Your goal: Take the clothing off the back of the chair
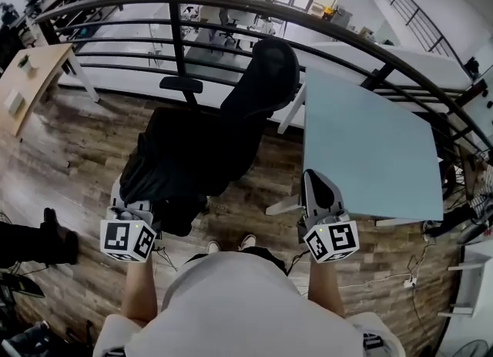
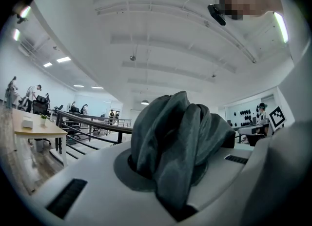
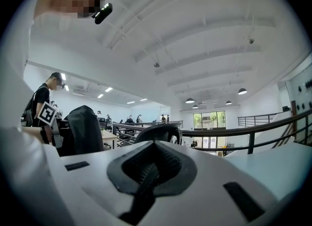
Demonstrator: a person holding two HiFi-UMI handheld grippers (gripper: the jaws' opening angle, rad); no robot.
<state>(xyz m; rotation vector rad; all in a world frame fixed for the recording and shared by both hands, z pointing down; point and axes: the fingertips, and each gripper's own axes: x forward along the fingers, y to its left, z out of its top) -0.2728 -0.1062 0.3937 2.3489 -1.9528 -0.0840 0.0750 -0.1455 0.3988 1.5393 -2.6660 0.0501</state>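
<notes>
A black garment hangs in a big bundle from my left gripper, which is shut on a bunched fold of it. The cloth spreads up to the back of the black office chair; I cannot tell whether it still rests on it. In the left gripper view the dark fabric fills the gap between the jaws. My right gripper hovers to the right of the chair, over the table's near corner, shut with nothing in it. The right gripper view also shows the chair's headrest and the hanging garment.
A pale blue-grey table stands right of the chair. A curved black railing runs behind both. A wooden desk is at the far left, a person's dark shoe at the near left, cables on the wood floor.
</notes>
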